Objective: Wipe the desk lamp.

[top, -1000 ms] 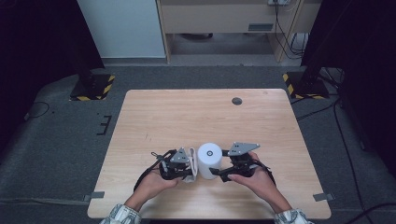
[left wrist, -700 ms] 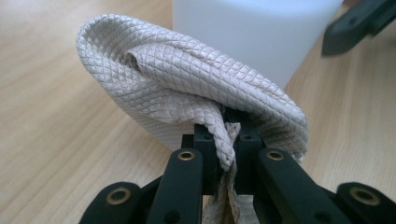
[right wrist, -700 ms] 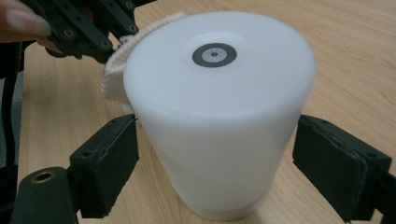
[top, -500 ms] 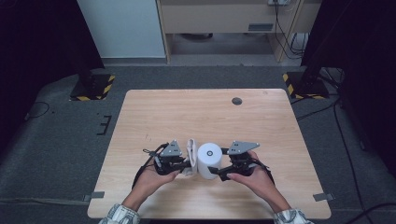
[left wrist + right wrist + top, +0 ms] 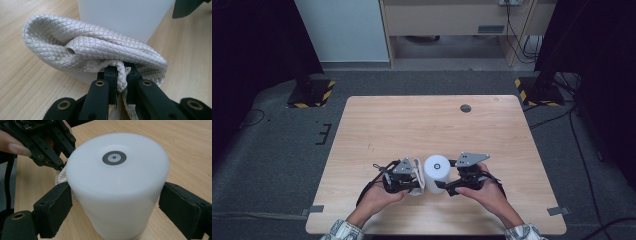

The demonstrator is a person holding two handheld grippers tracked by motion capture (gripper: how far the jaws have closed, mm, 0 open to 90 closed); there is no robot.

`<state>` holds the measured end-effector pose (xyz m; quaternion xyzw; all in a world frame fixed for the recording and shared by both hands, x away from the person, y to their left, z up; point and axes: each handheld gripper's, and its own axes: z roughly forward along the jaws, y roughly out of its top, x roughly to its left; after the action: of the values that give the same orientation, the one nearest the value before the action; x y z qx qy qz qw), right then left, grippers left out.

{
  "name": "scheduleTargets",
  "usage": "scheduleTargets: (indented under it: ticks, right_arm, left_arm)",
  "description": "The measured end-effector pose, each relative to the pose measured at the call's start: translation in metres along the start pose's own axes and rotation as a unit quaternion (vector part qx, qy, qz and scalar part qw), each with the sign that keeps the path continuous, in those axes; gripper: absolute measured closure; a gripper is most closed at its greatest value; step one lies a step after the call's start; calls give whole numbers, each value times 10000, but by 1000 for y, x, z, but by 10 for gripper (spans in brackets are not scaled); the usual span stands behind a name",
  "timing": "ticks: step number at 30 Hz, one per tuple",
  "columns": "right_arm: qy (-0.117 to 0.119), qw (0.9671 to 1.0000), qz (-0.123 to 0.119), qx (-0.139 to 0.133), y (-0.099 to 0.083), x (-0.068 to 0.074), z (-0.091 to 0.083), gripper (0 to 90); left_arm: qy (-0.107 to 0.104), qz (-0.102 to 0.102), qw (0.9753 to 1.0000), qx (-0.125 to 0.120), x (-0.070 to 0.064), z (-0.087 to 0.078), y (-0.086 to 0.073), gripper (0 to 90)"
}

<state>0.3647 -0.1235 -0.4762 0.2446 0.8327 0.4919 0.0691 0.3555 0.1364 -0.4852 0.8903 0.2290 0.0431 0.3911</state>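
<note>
My left gripper (image 5: 119,75) had its jaws clamped on the quilted cream cloth (image 5: 95,53); my right gripper (image 5: 112,212), jaws apart, straddled the white plastic cylinder (image 5: 117,185). A careless tug risked toppling it on the worktop (image 5: 412,125).

**A recording lab, not a home**

The setting reads as a lab or test studio built for data capture. A bare light-wood table (image 5: 432,125) stands alone on grey carpet (image 5: 277,165), with a round cable grommet (image 5: 466,108) well beyond the right gripper (image 5: 451,184). Far past both claws, two black stands rest on bases edged in yellow-and-black hazard tape (image 5: 311,93), one off to each side. Tape marks (image 5: 323,134) lie on the carpet out to the left gripper's (image 5: 414,181) side. Behind the table sit a white panel (image 5: 343,30) and a beige cabinet (image 5: 447,20), with cables (image 5: 517,35) hanging beside it and black curtains (image 5: 252,50) closing the flanks.
</note>
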Motion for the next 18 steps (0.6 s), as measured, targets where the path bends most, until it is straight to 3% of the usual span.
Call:
scheduleTargets:
  ticks: [7,13,18]
  right_arm:
    - [72,9999,-81,47,-4,5,-3,123]
    - [65,9999,-30,112,-8,3,-11,76]
    - [-117,9996,-9,254,-21,-5,-20,66]
  left_arm:
    - [88,43,10000,-21,-6,-11,-7,834]
    - [288,-145,9991,-269,13,-25,-5,834]
    - [400,-278,9978,-443,29,-33,2,833]
